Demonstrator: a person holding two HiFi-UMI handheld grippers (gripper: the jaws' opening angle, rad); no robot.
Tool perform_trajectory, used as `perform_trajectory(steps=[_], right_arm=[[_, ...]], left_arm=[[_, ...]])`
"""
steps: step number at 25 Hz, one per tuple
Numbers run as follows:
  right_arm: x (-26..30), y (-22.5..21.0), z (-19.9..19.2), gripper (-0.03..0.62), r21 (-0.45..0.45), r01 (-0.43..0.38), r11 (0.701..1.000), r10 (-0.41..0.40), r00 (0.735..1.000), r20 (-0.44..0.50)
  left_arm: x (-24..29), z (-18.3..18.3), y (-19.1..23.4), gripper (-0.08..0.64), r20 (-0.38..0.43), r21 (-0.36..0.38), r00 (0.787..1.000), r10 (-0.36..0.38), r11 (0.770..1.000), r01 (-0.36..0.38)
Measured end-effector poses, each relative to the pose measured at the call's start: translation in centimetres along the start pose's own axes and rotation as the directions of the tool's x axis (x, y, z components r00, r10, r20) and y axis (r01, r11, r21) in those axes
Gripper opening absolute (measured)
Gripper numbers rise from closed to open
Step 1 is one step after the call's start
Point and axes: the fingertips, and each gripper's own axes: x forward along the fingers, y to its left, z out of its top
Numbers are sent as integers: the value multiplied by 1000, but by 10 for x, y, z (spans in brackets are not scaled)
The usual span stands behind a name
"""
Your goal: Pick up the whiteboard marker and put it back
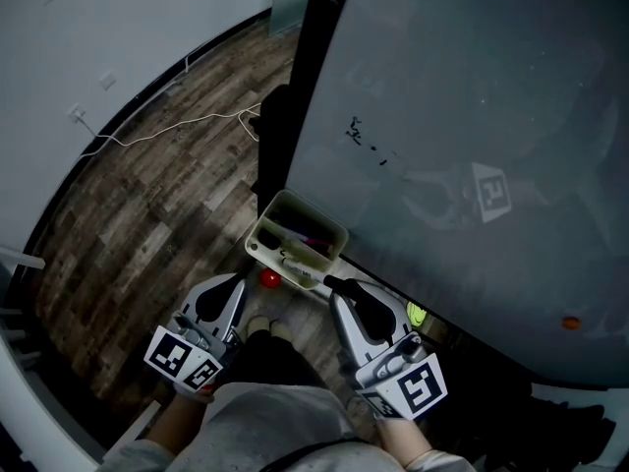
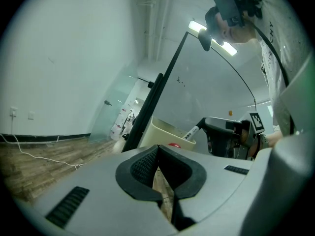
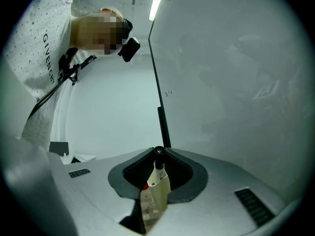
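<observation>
The whiteboard marker (image 1: 300,267), white with a black cap, is clamped in my right gripper (image 1: 331,285) and sticks out over the near rim of the beige pen tray (image 1: 268,217). In the right gripper view the marker (image 3: 158,173) stands between the pads of the right gripper (image 3: 158,155), cap end forward, with the tray (image 3: 158,198) below it. The left gripper view shows the marker (image 2: 191,132) reaching toward the tray (image 2: 167,133). My left gripper (image 1: 240,283) hangs left of the tray, jaws together and empty, as the left gripper (image 2: 157,150) also appears in its own view.
The tray hangs at the lower corner of the grey whiteboard (image 1: 472,116) and holds other dark pens (image 1: 307,240). A red round magnet (image 1: 269,279) sits under the tray, a yellow-green one (image 1: 416,314) by my right gripper, an orange one (image 1: 570,323) on the board. A white cable (image 1: 177,126) crosses the wooden floor.
</observation>
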Motion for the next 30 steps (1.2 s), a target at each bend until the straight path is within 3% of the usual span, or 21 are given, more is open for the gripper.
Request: perform_trajectory(steps=[30], right_arm=[[12, 5, -14, 77, -1, -32, 999, 32, 999, -14]], left_arm=[[-3, -20, 7, 15, -34, -34, 999, 24, 999, -25]])
